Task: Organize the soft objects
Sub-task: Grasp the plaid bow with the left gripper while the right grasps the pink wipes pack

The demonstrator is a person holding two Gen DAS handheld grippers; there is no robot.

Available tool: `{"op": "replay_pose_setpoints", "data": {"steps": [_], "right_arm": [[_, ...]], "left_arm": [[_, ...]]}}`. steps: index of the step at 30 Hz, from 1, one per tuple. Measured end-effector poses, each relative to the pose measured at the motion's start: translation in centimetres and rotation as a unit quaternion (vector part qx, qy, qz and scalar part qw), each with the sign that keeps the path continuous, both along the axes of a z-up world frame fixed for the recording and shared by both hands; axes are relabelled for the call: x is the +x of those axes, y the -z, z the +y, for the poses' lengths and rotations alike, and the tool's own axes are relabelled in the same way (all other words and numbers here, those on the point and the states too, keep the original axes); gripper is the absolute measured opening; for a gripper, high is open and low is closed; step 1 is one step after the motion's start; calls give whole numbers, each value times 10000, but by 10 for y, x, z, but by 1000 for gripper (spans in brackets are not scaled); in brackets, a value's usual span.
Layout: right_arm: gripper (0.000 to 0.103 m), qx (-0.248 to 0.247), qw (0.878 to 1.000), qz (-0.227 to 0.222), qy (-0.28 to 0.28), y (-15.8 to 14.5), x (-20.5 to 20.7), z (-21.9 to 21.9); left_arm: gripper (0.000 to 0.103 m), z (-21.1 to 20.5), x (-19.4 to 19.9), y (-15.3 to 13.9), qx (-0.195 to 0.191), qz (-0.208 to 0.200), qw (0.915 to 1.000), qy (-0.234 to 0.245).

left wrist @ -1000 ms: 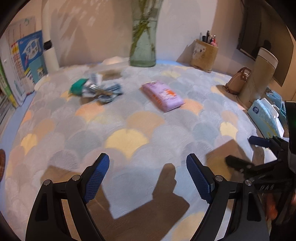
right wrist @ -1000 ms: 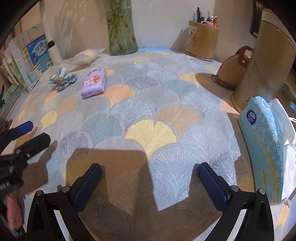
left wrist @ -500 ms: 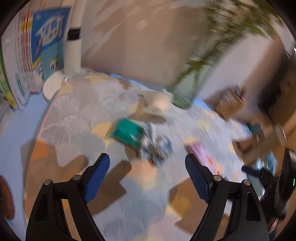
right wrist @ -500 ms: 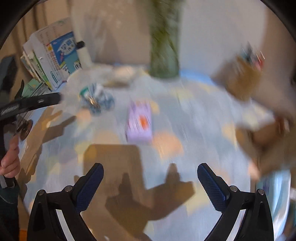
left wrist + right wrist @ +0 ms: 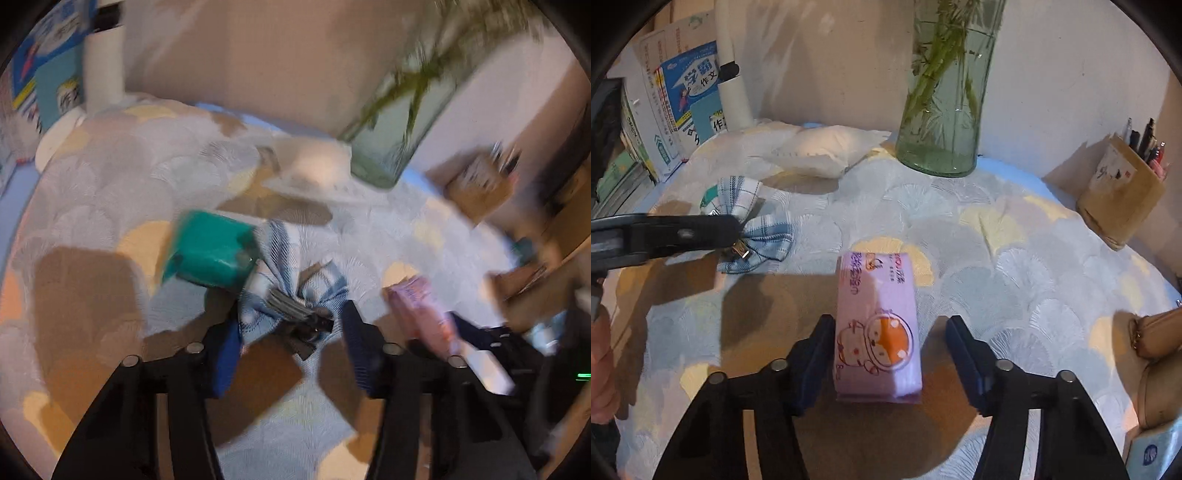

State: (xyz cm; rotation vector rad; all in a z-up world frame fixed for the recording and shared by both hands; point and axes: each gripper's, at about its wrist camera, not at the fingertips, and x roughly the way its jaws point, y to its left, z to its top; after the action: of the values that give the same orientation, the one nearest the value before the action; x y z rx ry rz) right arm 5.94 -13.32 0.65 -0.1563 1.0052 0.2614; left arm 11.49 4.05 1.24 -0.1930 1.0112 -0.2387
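Both tools moved in since 1 s ago. Fan-pattern tabletop (image 5: 1015, 236), glass vase (image 5: 945, 110) at back wall. Left of vase: left tool (image 5: 288, 339) released, straddling plaid bow (image 5: 291, 295). Below vase: right tool (image 5: 890, 354) released, straddling purple tissue pack (image 5: 877, 328).

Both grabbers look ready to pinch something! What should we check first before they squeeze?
1. Right gripper open around the purple tissue pack: ok.
2. Pack centred between the right fingers: not ok, it sits nearer the left finger.
3. Left gripper open around the blue plaid bow: ok.
4. Bow clear of the green packet: cannot tell, they seem to touch and the left view is blurred.
5. Grippers apart from each other: ok.
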Motion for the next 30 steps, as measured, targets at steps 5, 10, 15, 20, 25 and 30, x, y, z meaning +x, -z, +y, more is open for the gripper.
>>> {"op": "replay_pose_setpoints", "data": {"steps": [5, 10, 15, 20, 25, 30], "right_arm": [[41, 79, 10000, 0, 14, -3, -14, -14], [41, 286, 9994, -183, 95, -5, -25, -27], [40, 331, 9993, -176, 53, -8, -35, -28], [40, 640, 9978, -87, 118, -17, -66, -45], [40, 714, 9973, -61, 157, -24, -96, -60], [41, 565, 9979, 7, 306, -9, -106, -71]], "left_arm": [[45, -12, 2, -2, -31, -174, 9995, -263], [25, -13, -2, -1, 5, -348, 9987, -360], [12, -13, -31, -17, -161, -491, 9986, -112], [12, -16, -75, -24, -239, -485, 9982, 265], [13, -14, -111, -14, -400, -264, 9981, 390], [44, -9, -133, 3, -332, 3, 9989, 338]]}}
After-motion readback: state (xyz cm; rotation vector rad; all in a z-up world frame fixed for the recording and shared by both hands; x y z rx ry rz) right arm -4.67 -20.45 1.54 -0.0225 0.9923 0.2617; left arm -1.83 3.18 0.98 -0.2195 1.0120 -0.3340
